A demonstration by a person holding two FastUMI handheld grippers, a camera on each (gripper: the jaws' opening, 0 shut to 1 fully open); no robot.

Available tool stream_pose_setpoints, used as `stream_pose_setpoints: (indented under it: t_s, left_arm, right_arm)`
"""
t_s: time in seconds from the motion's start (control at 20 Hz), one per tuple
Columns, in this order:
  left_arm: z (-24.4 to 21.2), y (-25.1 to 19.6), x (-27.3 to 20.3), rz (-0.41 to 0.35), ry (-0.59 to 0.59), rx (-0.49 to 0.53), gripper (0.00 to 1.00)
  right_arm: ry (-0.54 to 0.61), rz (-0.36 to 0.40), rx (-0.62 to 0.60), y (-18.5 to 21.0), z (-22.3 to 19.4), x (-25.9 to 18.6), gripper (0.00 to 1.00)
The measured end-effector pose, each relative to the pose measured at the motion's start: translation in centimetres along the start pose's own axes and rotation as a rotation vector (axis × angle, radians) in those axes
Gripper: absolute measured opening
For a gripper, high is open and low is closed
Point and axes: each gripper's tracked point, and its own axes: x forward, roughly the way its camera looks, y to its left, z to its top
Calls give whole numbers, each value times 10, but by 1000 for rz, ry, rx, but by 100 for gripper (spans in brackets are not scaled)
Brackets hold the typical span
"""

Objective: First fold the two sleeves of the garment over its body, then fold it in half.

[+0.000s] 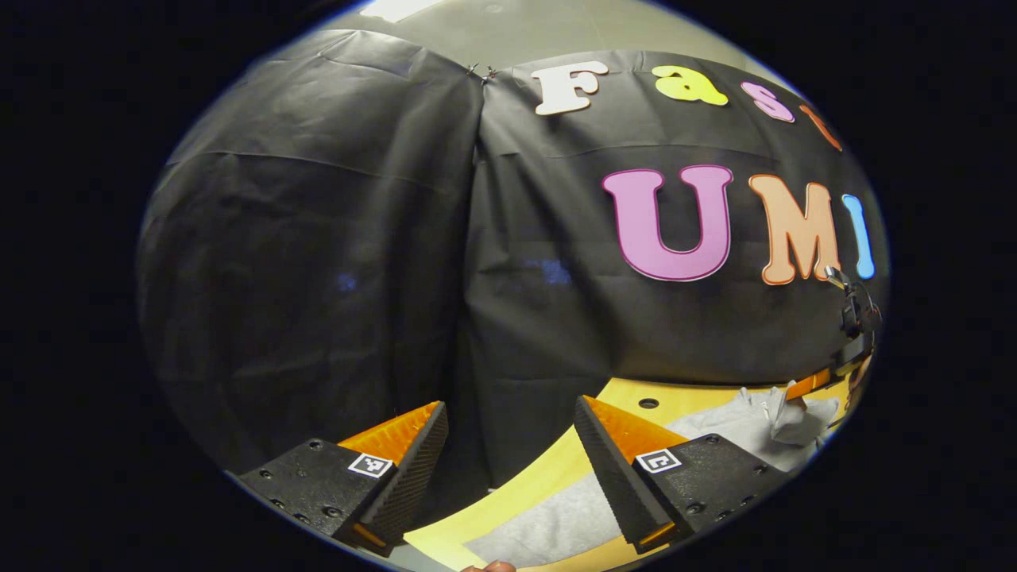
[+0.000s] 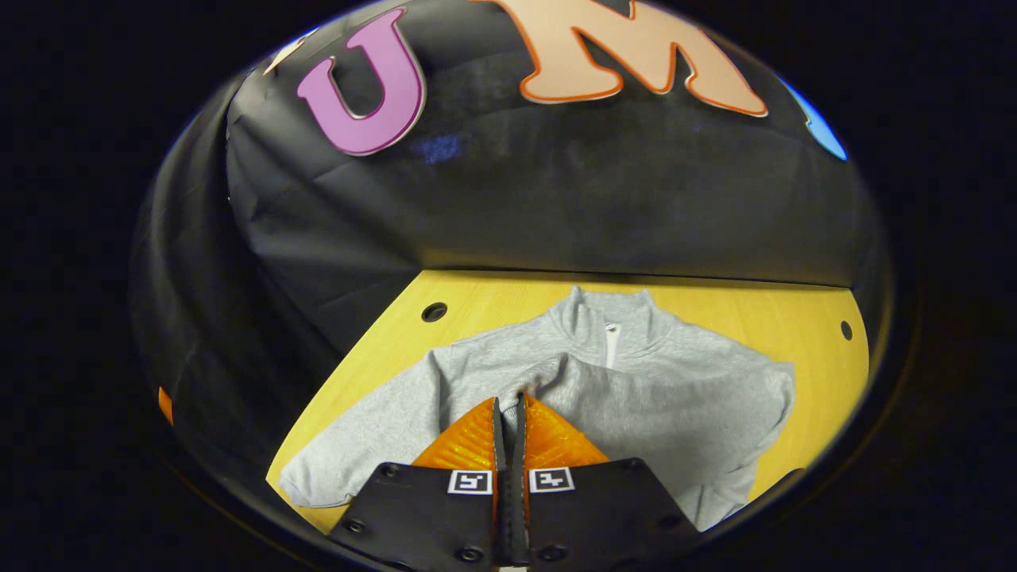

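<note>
Right hand-held gripper (image 2: 508, 413) closed above garment (image 2: 659, 389)

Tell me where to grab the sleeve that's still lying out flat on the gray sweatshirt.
Probably at its cuff end: the unfolded sleeve lies flat on the table, angled away from the sweatshirt body. Come down from above at the outer tip with the open left gripper, so the whole sleeve follows the pinch across the chest.

Sweatshirt (image 2: 636, 381) flat on table (image 2: 493, 306), collar toward booth wall (image 2: 556, 199) behind. One sleeve (image 2: 651, 401) folded across body; other sleeve (image 2: 373, 437) spread left. Right gripper (image 2: 508, 413) over sweatshirt; left gripper (image 1: 508, 445) near table edge.
</note>
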Motion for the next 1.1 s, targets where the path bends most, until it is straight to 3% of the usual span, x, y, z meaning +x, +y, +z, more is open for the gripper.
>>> stream_pose_setpoints:
  t_s: [0.2, 0.25, 0.3, 0.4, 0.45, 0.55, 0.65, 0.75, 0.85, 0.9, 1.1]
  left_arm:
    - [-15, 15, 0, 25, 36, -4, 95]
    - [-20, 19, 0, 29, 44, -2, 100]
    - [-24, 21, 0, 33, 55, 1, 95]
    - [-34, 25, 0, 30, 69, 3, 95]
    - [-38, 25, 3, 27, 77, 3, 95]
    - [-53, 24, 5, 17, 101, 5, 95]
    - [-73, 19, 4, -12, 134, 0, 95]
    - [-94, 11, 6, -50, 177, 2, 100]
    - [-124, 3, 5, -88, 245, 11, 100]
    - [-141, 0, 4, -108, 282, 13, 95]
    - [-192, -12, -1, -156, 415, -21, 96]
  right_arm:
    - [79, -9, -13, 15, -30, 33, 3]
    - [95, -14, -3, 16, -36, 36, 3]
    - [107, -16, 12, 17, -39, 40, 3]
    - [135, 32, 70, 30, -43, 36, 4]
    - [121, 64, 104, 40, -39, 36, 16]
    - [55, 108, 144, 54, -25, 29, 55]
    - [-1, 103, 131, 51, -15, 25, 94]
    - [-48, 81, 102, 44, -9, 10, 98]
    - [-76, 67, 72, 39, -10, -3, 94]
    - [-84, 61, 51, 36, -12, -9, 94]
    - [-80, 19, -36, 21, -29, -32, 98]
